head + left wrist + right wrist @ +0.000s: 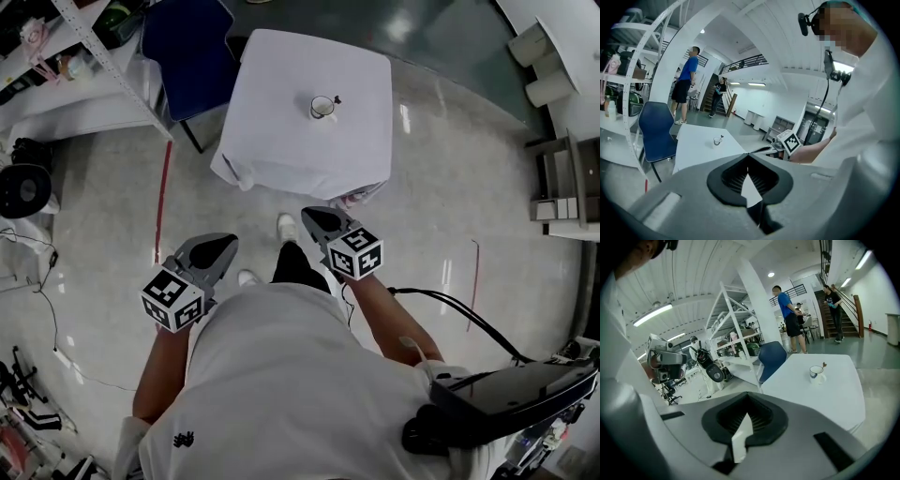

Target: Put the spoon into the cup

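Observation:
A white cup point(322, 107) stands on the table's white cloth point(281, 122), far ahead of me, with the spoon point(335, 98) standing in it, handle up. The cup point(717, 140) and spoon point(721, 137) look small in the left gripper view. The right gripper view shows the same cup point(816, 371) and spoon point(824, 365). Both grippers hang close to my body, well short of the table. My left gripper point(225, 242) is shut and empty, its tips meeting point(748, 154). My right gripper point(309, 216) is also shut with nothing in it point(749, 393).
A blue chair point(192, 47) sits at the table's far left corner, next to a metal shelf rack point(84, 37). Red tape lines point(161, 202) mark the shiny floor. Cables point(47, 309) trail at left. Two people point(787, 317) stand far behind the table.

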Demonstrator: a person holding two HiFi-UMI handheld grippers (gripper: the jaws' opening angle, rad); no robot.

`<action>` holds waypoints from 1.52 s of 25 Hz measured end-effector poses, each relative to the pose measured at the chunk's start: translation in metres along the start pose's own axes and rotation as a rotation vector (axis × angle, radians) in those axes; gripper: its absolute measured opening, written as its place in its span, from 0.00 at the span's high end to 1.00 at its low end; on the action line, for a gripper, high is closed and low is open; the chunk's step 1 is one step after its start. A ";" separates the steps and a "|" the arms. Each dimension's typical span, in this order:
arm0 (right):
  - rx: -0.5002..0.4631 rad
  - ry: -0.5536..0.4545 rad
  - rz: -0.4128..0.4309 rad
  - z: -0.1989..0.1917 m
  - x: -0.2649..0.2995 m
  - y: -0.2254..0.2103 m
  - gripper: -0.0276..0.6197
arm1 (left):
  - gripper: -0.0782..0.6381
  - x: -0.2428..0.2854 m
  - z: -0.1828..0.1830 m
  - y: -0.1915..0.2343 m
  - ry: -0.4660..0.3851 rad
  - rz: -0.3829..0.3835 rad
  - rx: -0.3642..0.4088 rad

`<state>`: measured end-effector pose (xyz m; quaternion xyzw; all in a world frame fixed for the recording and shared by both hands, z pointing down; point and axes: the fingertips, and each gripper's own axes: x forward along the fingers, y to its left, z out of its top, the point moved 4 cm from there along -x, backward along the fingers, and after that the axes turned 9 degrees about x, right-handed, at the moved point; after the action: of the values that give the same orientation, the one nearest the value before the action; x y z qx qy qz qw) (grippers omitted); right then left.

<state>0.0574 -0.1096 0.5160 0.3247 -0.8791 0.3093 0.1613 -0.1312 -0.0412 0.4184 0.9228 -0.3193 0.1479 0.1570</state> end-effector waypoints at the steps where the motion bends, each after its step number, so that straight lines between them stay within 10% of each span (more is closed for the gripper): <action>1: -0.006 0.001 0.010 -0.005 -0.003 0.013 0.95 | 0.88 -0.006 -0.003 -0.005 -0.001 -0.004 -0.001; 17: -0.125 0.005 0.106 -0.045 -0.023 0.129 0.95 | 0.88 -0.073 -0.040 -0.053 -0.029 -0.011 0.013; 38: -0.168 0.036 0.153 -0.052 -0.012 0.164 0.95 | 0.88 -0.089 -0.049 -0.058 -0.049 -0.001 0.004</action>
<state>-0.0391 0.0279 0.4781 0.2366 -0.9211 0.2517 0.1796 -0.1694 0.0690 0.4181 0.9266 -0.3225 0.1258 0.1471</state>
